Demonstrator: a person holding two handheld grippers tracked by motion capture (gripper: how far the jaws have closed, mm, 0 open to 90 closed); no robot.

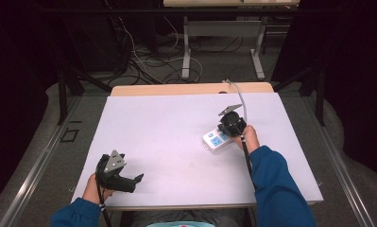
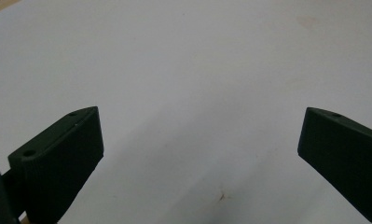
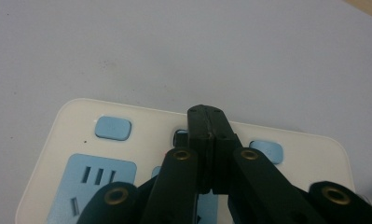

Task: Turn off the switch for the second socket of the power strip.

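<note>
So the right gripper [image 3: 207,112] has its jaws pressed flat together, tips down on a white plastic power strip with rounded corners and pale blue sockets and buttons [image 3: 44,149]. The closed tips sit right over the middle switch, with one blue rounded button [image 3: 112,127] off to one side of the jaws and another [image 3: 267,150] off to the other. From the high view the strip [image 1: 214,140] lies on the white table [image 1: 167,127], directly under that gripper [image 1: 227,128].

What I'd worry about: the strip is light, smooth, glossy plastic on a matte smooth tabletop, and nothing is bracing it. Push at an angle and I reckon it just skates away or pivots, instead of the switch clicking. The tips are narrow hard black plastic too, so they could slide off the button's rounded edge.

The left gripper [image 1: 140,178] sits well away near the table's front edge, jaws wide apart with nothing but bare table between them [image 2: 200,149]. Blunt wedge-shaped black pads [image 2: 62,154], matte finish.
</note>
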